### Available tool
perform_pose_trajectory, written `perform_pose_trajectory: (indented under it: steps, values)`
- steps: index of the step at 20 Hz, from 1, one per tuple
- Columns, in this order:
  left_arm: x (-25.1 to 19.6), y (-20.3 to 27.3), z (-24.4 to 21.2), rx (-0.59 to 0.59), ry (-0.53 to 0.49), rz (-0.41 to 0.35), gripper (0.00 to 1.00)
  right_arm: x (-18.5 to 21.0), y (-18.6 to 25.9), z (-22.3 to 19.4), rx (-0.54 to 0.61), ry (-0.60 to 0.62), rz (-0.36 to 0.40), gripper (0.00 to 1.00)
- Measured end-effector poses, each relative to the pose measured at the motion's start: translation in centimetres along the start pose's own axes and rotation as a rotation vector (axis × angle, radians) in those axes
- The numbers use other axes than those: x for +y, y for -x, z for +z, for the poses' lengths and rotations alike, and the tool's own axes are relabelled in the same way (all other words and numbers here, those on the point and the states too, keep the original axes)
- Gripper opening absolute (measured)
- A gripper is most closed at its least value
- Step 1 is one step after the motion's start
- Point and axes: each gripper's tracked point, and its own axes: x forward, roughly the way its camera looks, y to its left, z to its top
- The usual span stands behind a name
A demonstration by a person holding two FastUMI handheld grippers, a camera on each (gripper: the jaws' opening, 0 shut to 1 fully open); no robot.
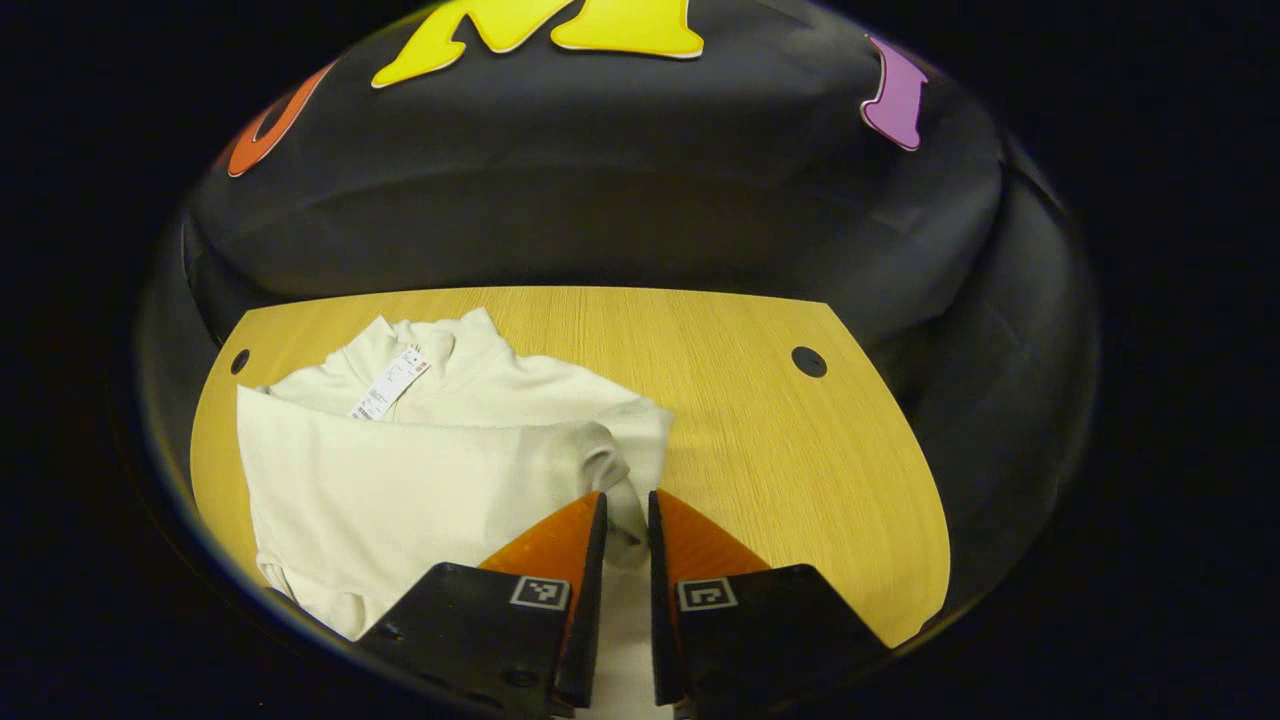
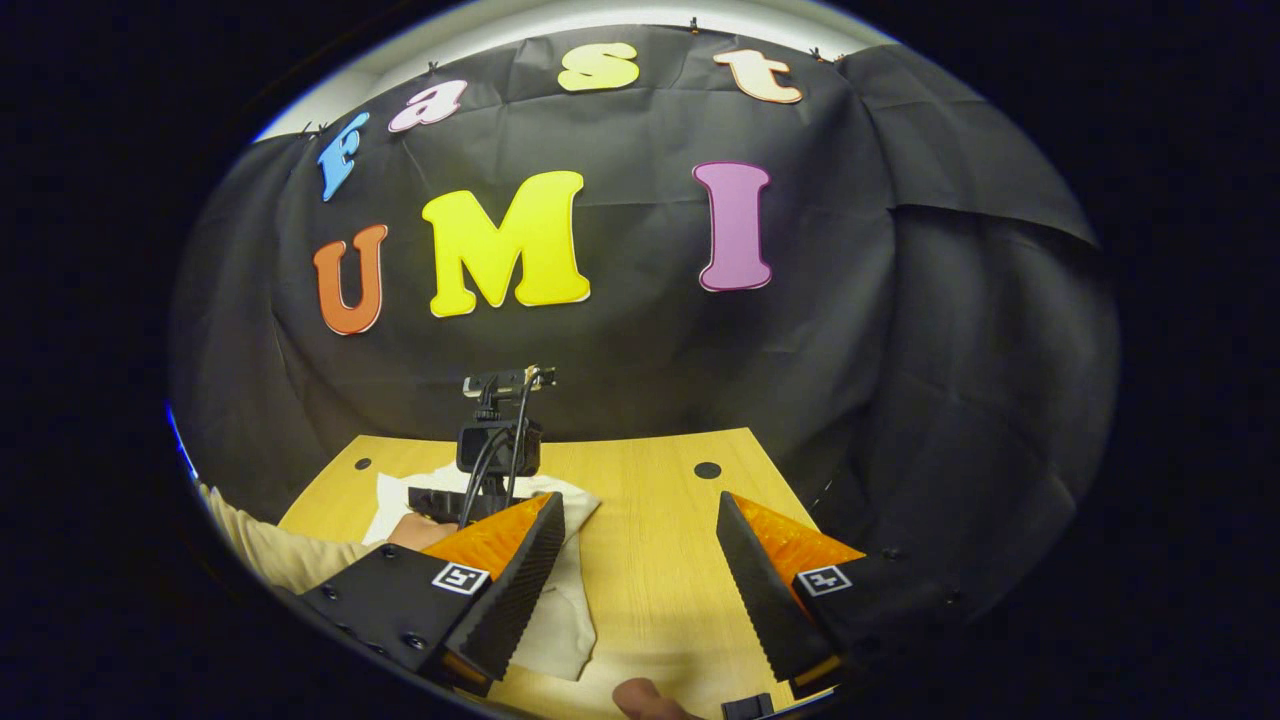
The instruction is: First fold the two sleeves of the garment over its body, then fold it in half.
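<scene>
Left claw (image 1: pixel 627 515) pinching cream garment's (image 1: pixel 420 470) folded-over sleeve (image 1: pixel 625 470).

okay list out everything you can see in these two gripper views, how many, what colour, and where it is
garment: one, cream white, lying partly folded on the left part of the table, collar toward the far edge
tag: one, white, at the garment's collar
table: one, light wood, in front of the black cloth wall
holes in table: two, dark, near the far corners
black cloth wall: one, behind and around the table
left tongs: one, closed on a fold of the garment at its right edge
right tongs: one, open, above the bare table right of the garment
person's hand: one, holding the left tongs, seen in the right gripper view, with a beige sleeve
</scene>
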Motion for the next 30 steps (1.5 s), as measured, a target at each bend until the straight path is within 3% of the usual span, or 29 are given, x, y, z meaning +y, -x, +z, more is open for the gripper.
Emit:
perform_pose_trajectory:
  steps: [1,2,3,4,5,6,12,16,23,30]
  values:
    - [0.0,0.4,0.2,-0.016,0.001,0.002,0.29,-0.4,0.1,0.2,-0.014,0.007,-0.009,0.95]
    - [0.1,0.9,0.6,-0.035,0.007,-0.001,0.47,-0.7,0.3,0.4,-0.026,0.016,-0.014,0.95]
    - [0.6,1.8,1.1,-0.063,0.009,0.008,0.51,-0.7,0.4,0.7,-0.04,0.019,-0.013,0.96]
    - [1.2,2.9,1.8,-0.099,0.011,0.013,0.83,-0.7,0.6,1.0,-0.051,0.024,-0.016,0.95]
    - [1.7,4.2,2.7,-0.145,0.01,0.015,1.0,-0.7,0.7,1.4,-0.074,0.028,-0.017,0.96]
    - [2.3,5.8,3.6,-0.191,0.002,0.018,0.96,-0.4,0.8,1.7,-0.088,0.034,-0.015,0.96]
    - [8.3,17.2,7.5,-0.463,-0.078,0.067,0.98,3.4,0.1,1.5,-0.127,0.097,0.022,0.95]
    - [13.3,22.4,5.6,-0.513,-0.086,0.124,0.97,6.9,-1.4,-0.5,-0.107,0.138,0.058,0.95]
    - [26.4,23.6,-5.6,-0.332,0.033,0.279,0.98,11.7,-3.8,-10.0,0.089,0.177,0.113,0.96]
    - [32.5,21.1,-16.6,-0.085,0.141,0.343,0.98,10.7,-4.3,-20.8,0.346,0.226,0.053,0.96]
